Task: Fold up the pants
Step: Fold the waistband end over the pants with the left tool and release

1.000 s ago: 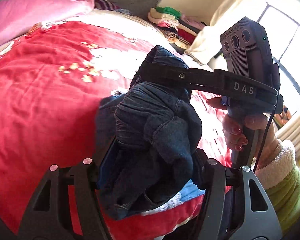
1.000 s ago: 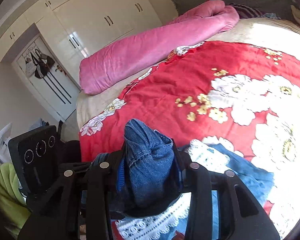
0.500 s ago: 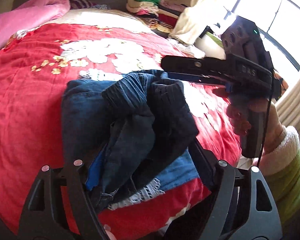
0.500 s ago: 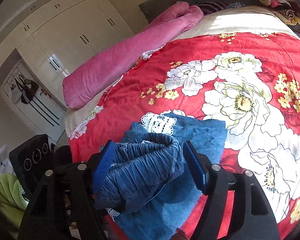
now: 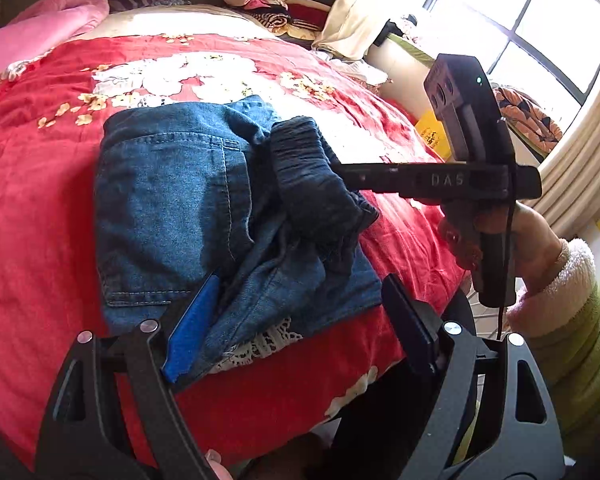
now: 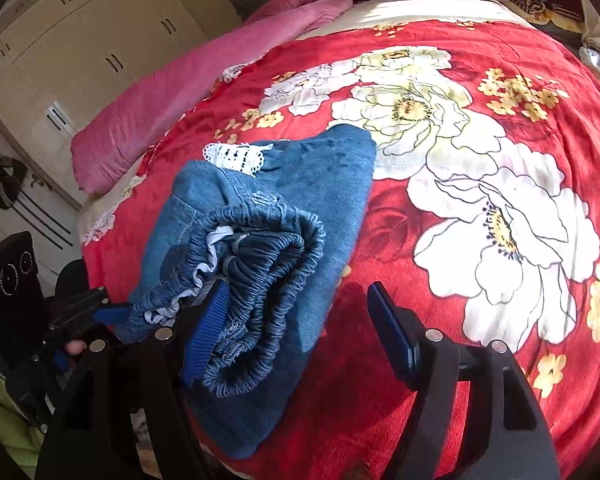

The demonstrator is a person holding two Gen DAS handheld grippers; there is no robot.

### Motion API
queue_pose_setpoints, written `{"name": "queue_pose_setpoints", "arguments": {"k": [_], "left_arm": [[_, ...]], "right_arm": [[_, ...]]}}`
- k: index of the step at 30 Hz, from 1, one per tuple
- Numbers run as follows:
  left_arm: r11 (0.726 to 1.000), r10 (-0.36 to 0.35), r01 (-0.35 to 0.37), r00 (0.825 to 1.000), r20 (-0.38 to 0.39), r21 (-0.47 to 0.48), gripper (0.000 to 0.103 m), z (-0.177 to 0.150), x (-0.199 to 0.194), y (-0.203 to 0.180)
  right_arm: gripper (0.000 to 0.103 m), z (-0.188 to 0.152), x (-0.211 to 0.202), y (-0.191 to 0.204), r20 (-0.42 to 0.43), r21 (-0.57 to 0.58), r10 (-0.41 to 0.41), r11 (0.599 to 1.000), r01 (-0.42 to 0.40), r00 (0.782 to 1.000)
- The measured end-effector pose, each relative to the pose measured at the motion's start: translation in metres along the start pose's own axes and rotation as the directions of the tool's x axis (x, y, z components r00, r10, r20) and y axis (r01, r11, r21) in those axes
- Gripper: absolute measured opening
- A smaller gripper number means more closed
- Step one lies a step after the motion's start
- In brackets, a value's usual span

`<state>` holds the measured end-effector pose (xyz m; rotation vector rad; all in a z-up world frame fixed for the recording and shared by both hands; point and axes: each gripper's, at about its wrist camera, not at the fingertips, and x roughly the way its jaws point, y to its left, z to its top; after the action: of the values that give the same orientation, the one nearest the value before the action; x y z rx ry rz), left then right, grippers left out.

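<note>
Denim pants (image 5: 168,208) lie folded on red floral blanket (image 5: 40,220), near its front edge. Left gripper (image 5: 300,320) angled down over pants, jaws wide, opening, pads not pressing cloth. Right gripper (image 6: 300,320) angled down, jaws wide; left pad touches bunched elastic waistband (image 6: 260,240), no pinch. Pink bolster (image 6: 180,80) beyond pants; blanket past pants bare.
</note>
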<state>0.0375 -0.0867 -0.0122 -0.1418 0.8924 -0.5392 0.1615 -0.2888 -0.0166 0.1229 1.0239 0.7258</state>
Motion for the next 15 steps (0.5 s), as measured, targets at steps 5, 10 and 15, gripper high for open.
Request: {"name": "queue_pose_setpoints", "arguments": {"k": [5,10,15], "left_arm": [[1.000,0.026,-0.026,0.998,0.062,-0.008,0.077,0.005,-0.029,0.008],[0.998,0.057,-0.055,0.995,0.084,-0.023,0.075,0.005,-0.045,0.022],[0.999,0.045,-0.045,0.997,0.070,0.001,0.050,0.007,-0.036,0.016]], "right_arm": [[0.071,-0.004,-0.009,0.006,-0.015,-0.025,-0.041,0.999,0.040,0.999],[0.071,0.006,-0.035,0.013,0.036,-0.025,-0.045,0.999,0.046,0.998],[0.071,0.034,-0.040,0.028,0.084,-0.057,-0.040,0.997,0.045,0.996]]}}
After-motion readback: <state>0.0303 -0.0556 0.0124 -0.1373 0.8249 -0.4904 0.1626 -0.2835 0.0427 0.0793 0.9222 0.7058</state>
